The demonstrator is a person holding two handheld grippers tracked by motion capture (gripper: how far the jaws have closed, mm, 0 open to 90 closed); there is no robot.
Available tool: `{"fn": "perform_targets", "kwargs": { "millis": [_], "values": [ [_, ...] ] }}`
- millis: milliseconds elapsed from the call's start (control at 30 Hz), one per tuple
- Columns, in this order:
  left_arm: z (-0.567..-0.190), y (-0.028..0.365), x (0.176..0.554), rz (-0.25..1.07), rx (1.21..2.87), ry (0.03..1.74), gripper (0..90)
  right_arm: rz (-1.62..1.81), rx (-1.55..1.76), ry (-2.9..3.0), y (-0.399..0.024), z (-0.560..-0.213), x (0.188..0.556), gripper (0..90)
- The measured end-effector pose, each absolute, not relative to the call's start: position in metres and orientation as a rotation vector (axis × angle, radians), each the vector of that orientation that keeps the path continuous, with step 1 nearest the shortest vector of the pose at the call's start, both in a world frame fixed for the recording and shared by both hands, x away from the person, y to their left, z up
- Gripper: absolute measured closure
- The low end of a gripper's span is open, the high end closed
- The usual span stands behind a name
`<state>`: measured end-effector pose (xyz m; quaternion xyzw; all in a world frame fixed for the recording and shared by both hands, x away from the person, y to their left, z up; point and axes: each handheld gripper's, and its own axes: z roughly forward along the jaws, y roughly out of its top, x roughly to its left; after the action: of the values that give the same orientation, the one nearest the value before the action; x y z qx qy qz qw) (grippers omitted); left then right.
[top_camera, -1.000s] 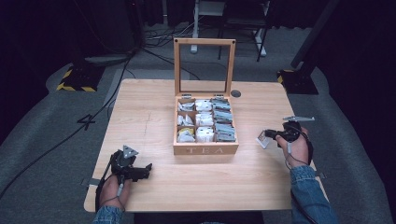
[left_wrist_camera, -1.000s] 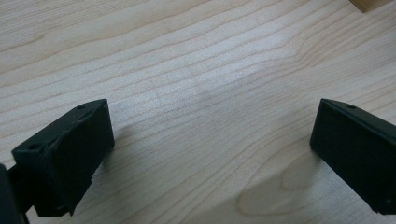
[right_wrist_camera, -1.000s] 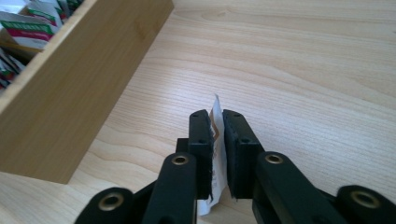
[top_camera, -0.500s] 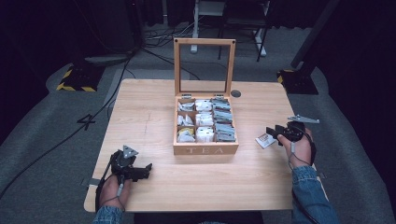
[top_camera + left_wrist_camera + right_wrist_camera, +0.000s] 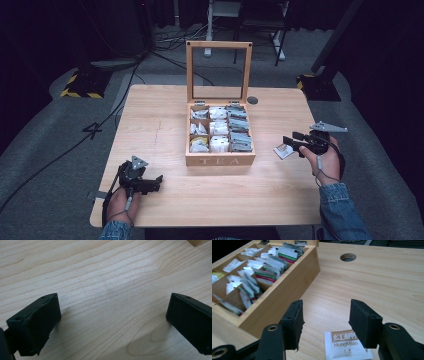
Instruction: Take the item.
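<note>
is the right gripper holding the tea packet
No, the right gripper is open, and the tea packet lies flat on the table.

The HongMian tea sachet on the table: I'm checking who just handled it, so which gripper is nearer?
Right. The right gripper hovers just above the sachet, jaws open. The left gripper sits across the table, beyond the tea box.

From above, the sachets in the tea box [image 5: 220, 159] are too small for their labels to be read. In the right gripper view, the white HongMian tea sachet [image 5: 344, 346] on the table runs off the bottom edge, one black pad [image 5: 363, 326] covering part of its brown band. The left gripper view clips the box to a corner sliver [image 5: 198, 242].
</note>
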<state>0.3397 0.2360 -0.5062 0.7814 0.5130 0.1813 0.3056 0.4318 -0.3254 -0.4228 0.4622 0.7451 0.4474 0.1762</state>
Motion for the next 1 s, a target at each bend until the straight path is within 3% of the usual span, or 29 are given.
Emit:
{"fn": "perform_targets", "kwargs": {
  "millis": [600, 1000],
  "values": [
    [-0.506, 0.236, 0.341, 0.487, 2.071, 1.355, 0.0, 1.361, 1.100, 2.211, -0.308, -0.425, 0.370, 46.3],
    [-0.506, 0.236, 0.341, 0.487, 2.071, 1.355, 0.0, 1.347, 1.033, 2.331, -0.277, -0.450, 0.352, 48.3]
  ]
}}
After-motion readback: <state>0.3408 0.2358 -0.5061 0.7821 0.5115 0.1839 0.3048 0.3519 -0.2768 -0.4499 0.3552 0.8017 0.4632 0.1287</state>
